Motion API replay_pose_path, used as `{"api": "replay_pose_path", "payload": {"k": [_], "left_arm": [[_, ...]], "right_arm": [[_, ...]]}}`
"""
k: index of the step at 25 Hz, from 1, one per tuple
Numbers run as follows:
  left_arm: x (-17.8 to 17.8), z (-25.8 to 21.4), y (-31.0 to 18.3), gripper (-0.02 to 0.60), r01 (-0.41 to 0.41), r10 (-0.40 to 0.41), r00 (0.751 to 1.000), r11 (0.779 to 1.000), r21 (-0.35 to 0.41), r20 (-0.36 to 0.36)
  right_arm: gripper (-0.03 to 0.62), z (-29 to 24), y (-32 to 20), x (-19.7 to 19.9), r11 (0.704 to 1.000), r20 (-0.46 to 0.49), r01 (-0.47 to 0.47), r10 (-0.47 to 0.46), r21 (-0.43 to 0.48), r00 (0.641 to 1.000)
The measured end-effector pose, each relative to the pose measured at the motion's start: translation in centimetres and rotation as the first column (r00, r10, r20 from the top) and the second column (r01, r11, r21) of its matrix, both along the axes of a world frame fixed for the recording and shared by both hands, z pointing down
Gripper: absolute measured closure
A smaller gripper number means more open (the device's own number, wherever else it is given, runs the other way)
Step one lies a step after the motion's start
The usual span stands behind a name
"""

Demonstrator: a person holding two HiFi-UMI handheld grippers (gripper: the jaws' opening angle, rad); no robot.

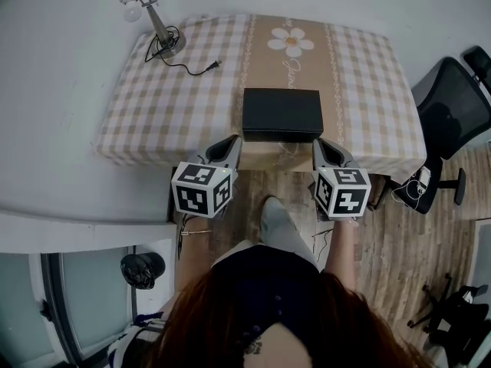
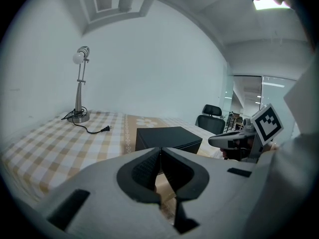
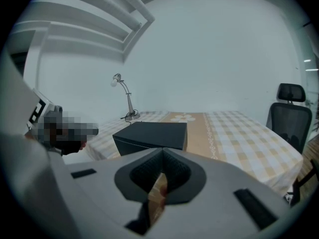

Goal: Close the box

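Note:
A black box rests near the front edge of the table with the checked cloth, its lid lying flat on top. My left gripper hangs just before the box's front left corner, jaws pressed together and holding nothing. My right gripper hangs by the front right corner, also shut and empty. In the left gripper view the box stands just beyond the shut gripper. The right gripper view shows the box ahead and slightly left of its shut gripper.
A desk lamp with a loose cord and plug stands at the table's far left corner. A black office chair is to the right of the table. The person's legs and wooden floor lie below the grippers.

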State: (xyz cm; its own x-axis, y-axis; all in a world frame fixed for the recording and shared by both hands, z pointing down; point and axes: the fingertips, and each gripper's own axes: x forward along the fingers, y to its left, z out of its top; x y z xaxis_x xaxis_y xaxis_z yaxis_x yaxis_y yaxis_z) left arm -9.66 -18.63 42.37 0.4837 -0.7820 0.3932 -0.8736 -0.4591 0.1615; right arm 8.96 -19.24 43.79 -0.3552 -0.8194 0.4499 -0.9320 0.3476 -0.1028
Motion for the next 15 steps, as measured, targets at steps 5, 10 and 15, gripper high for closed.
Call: {"api": "replay_pose_path", "payload": {"k": [5,10,15], "left_arm": [[0.2,-0.5,1.3,0.552,-0.006,0.006,1.0,1.0,0.017,-0.004],[0.5,-1.1,2.7,0.552,-0.012,0.012,1.0,0.999,0.04,-0.005],[0.8,-2.0,4.2,0.552,-0.018,0.019,1.0,0.998,0.067,0.0]], "right_arm": [[0.577,-0.6,1.3,-0.5,1.0,0.015,0.008,-0.008,0.022,1.0],[0.577,-1.6,2.5,-0.7,0.999,0.04,0.004,-0.006,0.05,0.999],[0.577,-3.0,3.6,-1.1,0.996,0.059,0.003,-0.008,0.09,0.998]]}}
